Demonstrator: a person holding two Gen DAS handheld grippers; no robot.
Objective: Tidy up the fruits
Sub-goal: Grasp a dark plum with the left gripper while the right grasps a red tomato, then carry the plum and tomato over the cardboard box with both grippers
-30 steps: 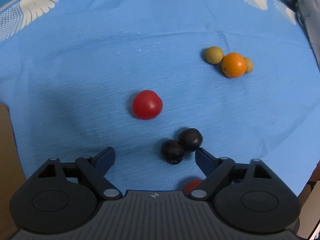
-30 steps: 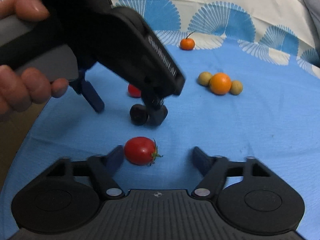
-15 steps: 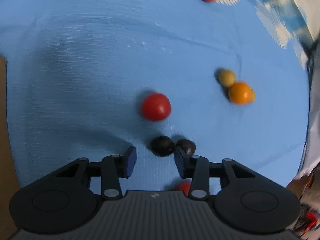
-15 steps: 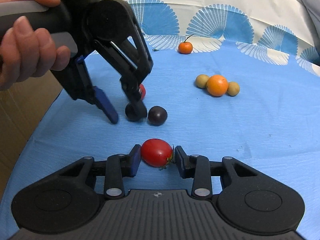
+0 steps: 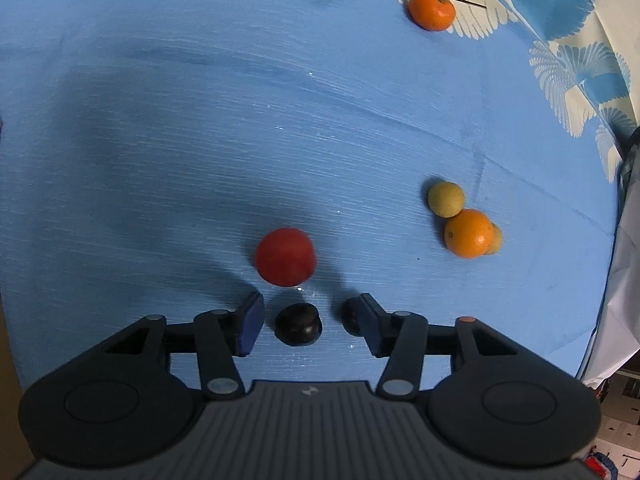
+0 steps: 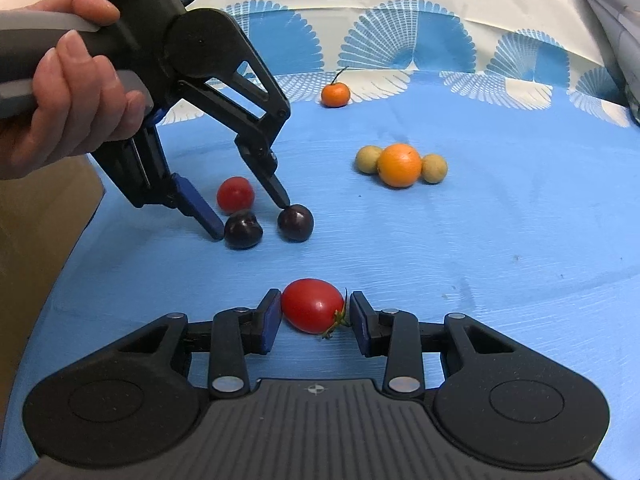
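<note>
A bench [image 6: 500, 280] is lying under a blue cloth with a white border of fan shapes, and small fruits are sitting on it in loose groups.

The right tongs [image 6: 312, 318] are sitting low at the near edge, their blue pads narrowed around a red plum tomato [image 6: 313, 305] that is resting on the cloth. The left pad is touching it; the right pad is sitting at its green stem end, with perhaps a sliver of gap. Whether they are truly squeezing cannot be told.

The left tongs [image 6: 248, 216] are reaching down from a hand [image 6: 76, 96] at the upper left. They are standing fairly wide, straddling one dark plum [image 5: 298, 324] that is lying untouched between the pads. The right finger is coming down between this plum and a second dark plum [image 6: 295, 222], apparently to single one out.

A round red tomato [image 5: 285, 257] is lying just beyond the plums. Farther off, an orange [image 6: 399, 165] is touching two yellow-green fruits [image 6: 368, 159], already gathered. A small tangerine [image 6: 335, 94] with a stem is sitting alone near the border.

The sorting appears to be partway along.
</note>
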